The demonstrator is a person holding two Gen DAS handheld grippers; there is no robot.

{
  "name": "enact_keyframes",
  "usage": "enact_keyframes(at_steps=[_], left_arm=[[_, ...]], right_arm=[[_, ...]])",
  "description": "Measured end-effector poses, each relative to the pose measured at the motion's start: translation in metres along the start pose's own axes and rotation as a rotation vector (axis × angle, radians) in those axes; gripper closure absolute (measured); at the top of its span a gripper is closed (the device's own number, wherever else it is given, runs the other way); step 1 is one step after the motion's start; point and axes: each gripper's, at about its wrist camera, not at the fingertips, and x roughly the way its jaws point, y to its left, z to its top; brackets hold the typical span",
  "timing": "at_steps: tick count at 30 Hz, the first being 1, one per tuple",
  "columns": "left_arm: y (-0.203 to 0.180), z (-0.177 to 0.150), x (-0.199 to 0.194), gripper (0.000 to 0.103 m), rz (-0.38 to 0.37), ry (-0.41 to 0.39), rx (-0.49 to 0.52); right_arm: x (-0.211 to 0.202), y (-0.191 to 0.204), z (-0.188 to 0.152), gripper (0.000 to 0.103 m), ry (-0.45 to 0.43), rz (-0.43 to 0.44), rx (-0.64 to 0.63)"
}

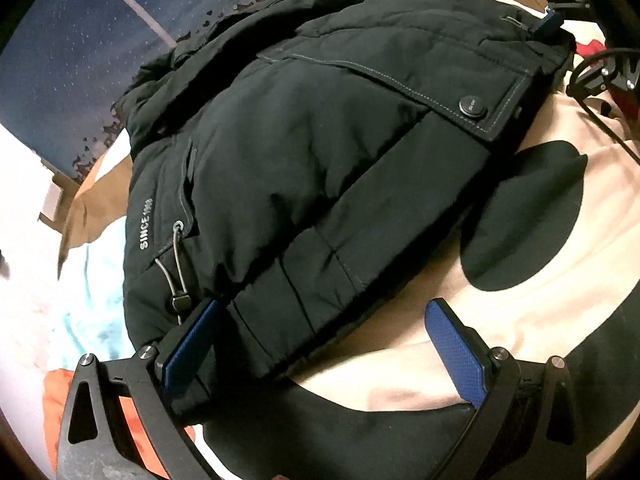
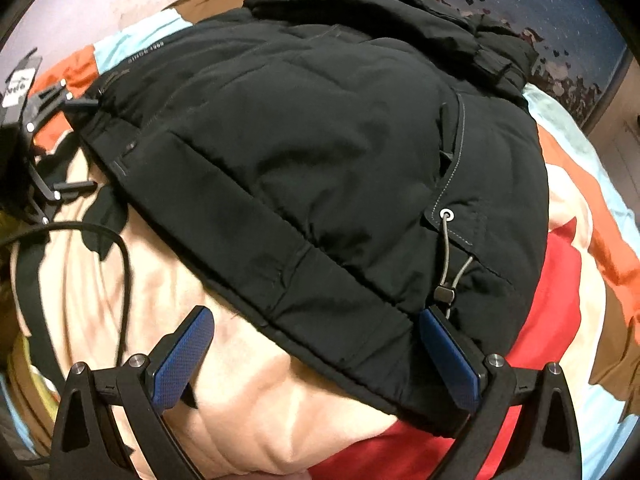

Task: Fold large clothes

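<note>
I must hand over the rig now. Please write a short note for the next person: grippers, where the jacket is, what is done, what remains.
Left gripper: open, at the jacket's bottom hem, holding nothing.
Right gripper: open, at the same hem near the other corner, holding nothing.
Black padded jacket: lies on the patterned bedspread, already bunched into a thick pile; hem toward the grippers, collar end on the far side. A drawcord with toggle hangs at the hem by the right gripper.
Done: jacket looks partly folded.
Left: probably take both hem corners and fold the hem over toward the collar, then tidy.
</note>
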Motion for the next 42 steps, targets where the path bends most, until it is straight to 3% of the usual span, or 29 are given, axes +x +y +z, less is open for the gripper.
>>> enact_keyframes(at_steps=[7,14,20,23,25,29,32,34,37,42], left_arm=[[-0.003,-0.005,-0.002,0.004,0.095,-0.014,-0.01],[-0.007,-0.006,-0.005,0.004,0.143,-0.049,0.034],[-0.011,-0.016,-0.012,0.004,0.245,-0.08,0.069],[-0.004,-0.016,-0.007,0.004,0.261,-0.072,0.069],[0.002,-0.015,-0.006,0.004,0.267,-0.075,0.071],[0.014,-0.014,-0.005,0.004,0.256,-0.069,0.05],[0.016,-0.014,-0.009,0.004,0.232,-0.075,0.035],[0.021,-0.013,-0.013,0.004,0.212,-0.086,0.023],[0.023,-0.009,-0.017,0.004,0.186,-0.092,0.001],[0.016,-0.008,-0.016,0.004,0.176,-0.092,0.015]], right_arm=[[0.003,0.014,0.0,0.0,-0.056,-0.125,-0.037],[-0.006,0.022,-0.003,0.001,-0.104,-0.234,-0.103],[-0.011,0.025,-0.005,0.002,-0.145,-0.305,-0.155],[-0.014,0.024,-0.003,0.004,-0.174,-0.327,-0.161],[-0.018,0.021,-0.001,0.018,-0.198,-0.343,-0.158],[-0.027,0.015,0.004,0.026,-0.242,-0.338,-0.131],[-0.031,0.014,0.008,0.041,-0.25,-0.294,-0.13],[-0.033,0.013,0.014,0.063,-0.25,-0.239,-0.125],[-0.041,0.012,0.025,0.073,-0.272,-0.198,-0.121],[-0.054,0.002,0.047,0.079,-0.299,-0.121,-0.047]])
